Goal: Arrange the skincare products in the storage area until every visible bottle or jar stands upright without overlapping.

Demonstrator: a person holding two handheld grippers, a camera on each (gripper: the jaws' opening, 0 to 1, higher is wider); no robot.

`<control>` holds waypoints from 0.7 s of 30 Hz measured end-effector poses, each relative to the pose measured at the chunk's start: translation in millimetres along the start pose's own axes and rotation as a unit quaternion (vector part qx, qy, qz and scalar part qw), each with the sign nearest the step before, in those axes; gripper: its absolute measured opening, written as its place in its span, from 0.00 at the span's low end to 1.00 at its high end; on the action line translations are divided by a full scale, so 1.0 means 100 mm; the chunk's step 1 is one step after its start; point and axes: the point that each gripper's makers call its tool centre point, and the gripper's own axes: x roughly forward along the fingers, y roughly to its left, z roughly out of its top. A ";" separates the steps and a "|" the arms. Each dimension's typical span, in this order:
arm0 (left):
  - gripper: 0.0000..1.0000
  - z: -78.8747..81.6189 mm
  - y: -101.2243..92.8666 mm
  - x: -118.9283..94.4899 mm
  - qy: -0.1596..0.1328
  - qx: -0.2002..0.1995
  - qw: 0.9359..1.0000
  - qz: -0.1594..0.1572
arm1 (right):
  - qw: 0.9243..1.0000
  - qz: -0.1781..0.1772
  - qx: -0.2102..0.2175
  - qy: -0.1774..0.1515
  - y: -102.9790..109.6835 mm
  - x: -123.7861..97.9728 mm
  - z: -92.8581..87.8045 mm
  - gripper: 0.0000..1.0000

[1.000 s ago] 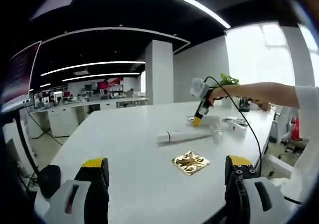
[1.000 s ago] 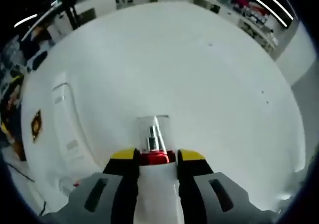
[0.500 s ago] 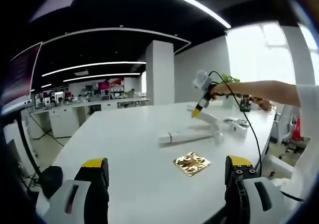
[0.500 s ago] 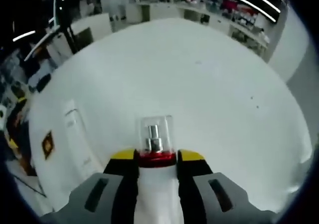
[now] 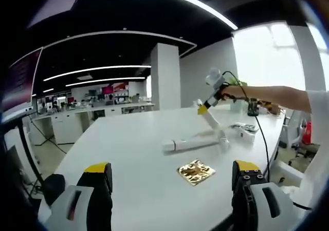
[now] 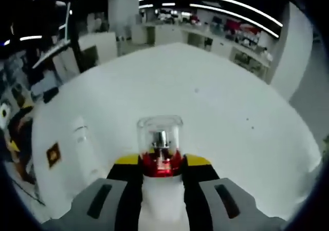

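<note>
Right hand-held gripper (image 6: 159, 161) is clamped on a white bottle (image 6: 160, 200), jaws pinching it just below the red collar, clear cap (image 6: 160, 133) pointing forward past the tips. In the left gripper view that same bottle (image 5: 209, 119) hangs tilted above the far side of the bench (image 5: 133, 154), off the surface. Judgement: the grip near the neck lets the base swing down for standing it upright. Left hand-held gripper (image 5: 172, 177) is wide open, holding nothing, parked at the near edge, likely waiting. A long white box (image 5: 193, 141) lies flat mid-bench, a gold packet (image 5: 196, 172) nearer. Small white items (image 5: 245, 130) sit toward the far right edge, too small to identify.
</note>
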 end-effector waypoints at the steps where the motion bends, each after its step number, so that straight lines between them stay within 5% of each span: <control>1: 0.99 0.00 -0.01 0.00 0.000 0.000 1.000 0.000 | 1.000 0.003 0.001 -0.007 -0.01 -0.01 0.01 0.27; 11: 0.99 -0.02 -0.02 0.03 0.002 0.000 1.000 0.000 | 0.994 -0.009 0.002 -0.105 -0.21 -0.05 0.16 0.27; 21: 0.99 -0.03 -0.01 0.04 0.002 -0.006 1.000 0.002 | 0.969 -0.046 0.044 -0.240 -0.19 -0.21 0.23 0.27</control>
